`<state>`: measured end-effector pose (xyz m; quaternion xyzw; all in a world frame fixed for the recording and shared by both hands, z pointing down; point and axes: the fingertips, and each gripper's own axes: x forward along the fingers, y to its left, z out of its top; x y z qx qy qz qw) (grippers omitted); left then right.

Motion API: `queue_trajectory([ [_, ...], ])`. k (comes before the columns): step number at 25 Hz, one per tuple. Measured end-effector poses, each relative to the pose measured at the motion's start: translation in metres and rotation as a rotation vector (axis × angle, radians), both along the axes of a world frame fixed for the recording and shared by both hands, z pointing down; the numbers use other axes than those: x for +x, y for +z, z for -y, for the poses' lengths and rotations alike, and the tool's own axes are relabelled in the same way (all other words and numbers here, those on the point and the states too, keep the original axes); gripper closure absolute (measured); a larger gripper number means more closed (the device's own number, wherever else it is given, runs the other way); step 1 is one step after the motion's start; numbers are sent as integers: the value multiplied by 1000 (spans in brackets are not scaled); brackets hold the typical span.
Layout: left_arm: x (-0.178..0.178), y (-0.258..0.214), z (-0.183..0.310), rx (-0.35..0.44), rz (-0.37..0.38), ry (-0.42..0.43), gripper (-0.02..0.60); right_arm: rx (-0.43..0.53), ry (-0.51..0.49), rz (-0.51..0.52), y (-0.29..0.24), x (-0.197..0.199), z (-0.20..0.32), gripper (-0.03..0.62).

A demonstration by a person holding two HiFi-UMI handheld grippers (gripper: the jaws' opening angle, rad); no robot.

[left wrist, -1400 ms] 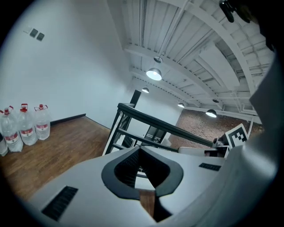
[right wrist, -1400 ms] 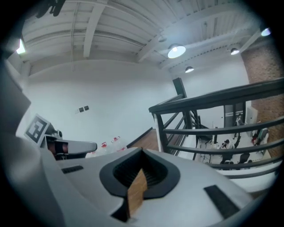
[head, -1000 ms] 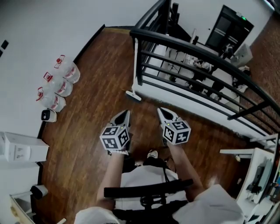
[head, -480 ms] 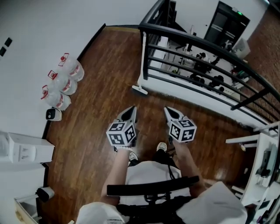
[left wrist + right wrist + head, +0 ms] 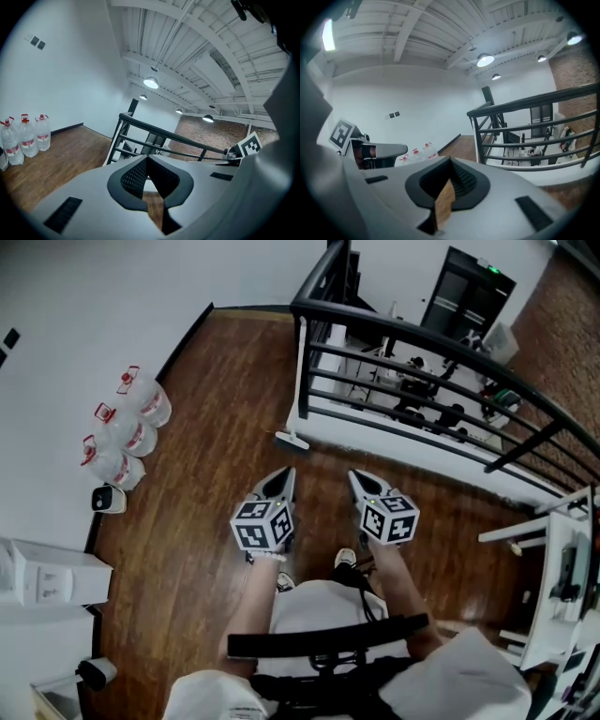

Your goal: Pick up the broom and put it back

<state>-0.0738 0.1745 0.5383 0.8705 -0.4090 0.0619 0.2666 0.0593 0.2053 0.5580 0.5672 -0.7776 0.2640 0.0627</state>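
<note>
Head view: you have edged both grippers nearer the broom, which leans on the railing at upper centre, untouched. Left gripper and right gripper are clenched and empty, so you must open one before grasping.

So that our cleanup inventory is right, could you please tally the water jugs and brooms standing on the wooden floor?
Water jugs: 3
Broom: 1
Total: 4
</note>
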Motion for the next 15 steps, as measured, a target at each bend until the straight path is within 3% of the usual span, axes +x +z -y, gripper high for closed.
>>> queue_trajectory([
  [15,-11,-12,22,25,-14,-20,588,16,-24,-10,-10,-13,26,589],
])
